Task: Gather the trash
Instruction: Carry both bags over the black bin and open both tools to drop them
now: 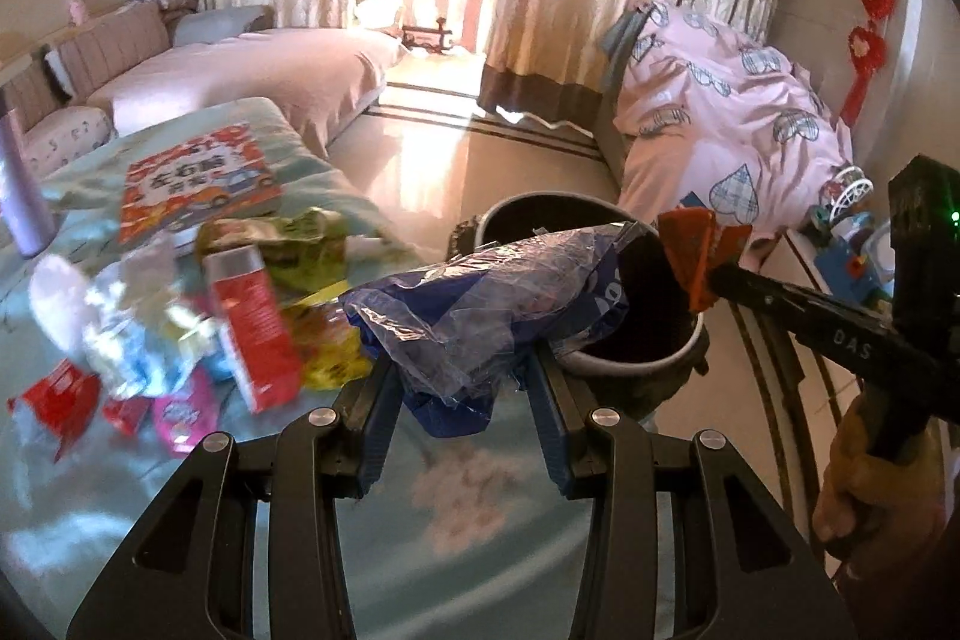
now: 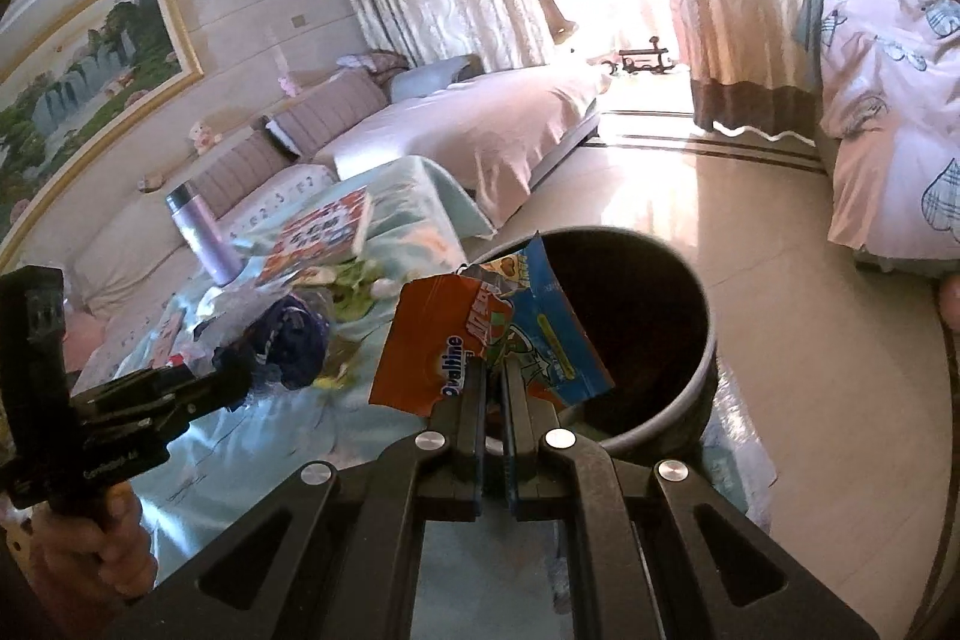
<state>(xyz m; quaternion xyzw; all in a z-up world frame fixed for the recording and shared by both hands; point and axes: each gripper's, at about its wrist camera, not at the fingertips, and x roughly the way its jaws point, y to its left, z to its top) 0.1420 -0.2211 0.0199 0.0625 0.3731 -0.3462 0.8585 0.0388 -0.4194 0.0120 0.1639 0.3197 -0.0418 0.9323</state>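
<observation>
My left gripper (image 1: 462, 370) is shut on a crumpled blue and clear plastic bag (image 1: 480, 298), held at the rim of a dark round trash bin (image 1: 636, 340). My right gripper (image 2: 493, 370) is shut on an orange Ovaltine wrapper (image 2: 432, 346) and a blue snack wrapper (image 2: 552, 334), held over the bin's (image 2: 660, 328) near rim. The right gripper with the orange wrapper (image 1: 699, 256) also shows in the left wrist view. The left gripper with the blue bag (image 2: 294, 334) shows in the right wrist view. More trash lies on the table: a red carton (image 1: 255, 322), a green wrapper (image 1: 288, 238), yellow and pink wrappers.
The table has a light blue cloth (image 1: 120, 490). A children's book (image 1: 198, 184) and a purple flask (image 1: 18, 196) stand at its far side. A sofa (image 2: 456, 124) is behind it. A chair with a pink quilt (image 1: 720, 112) stands right of the bin.
</observation>
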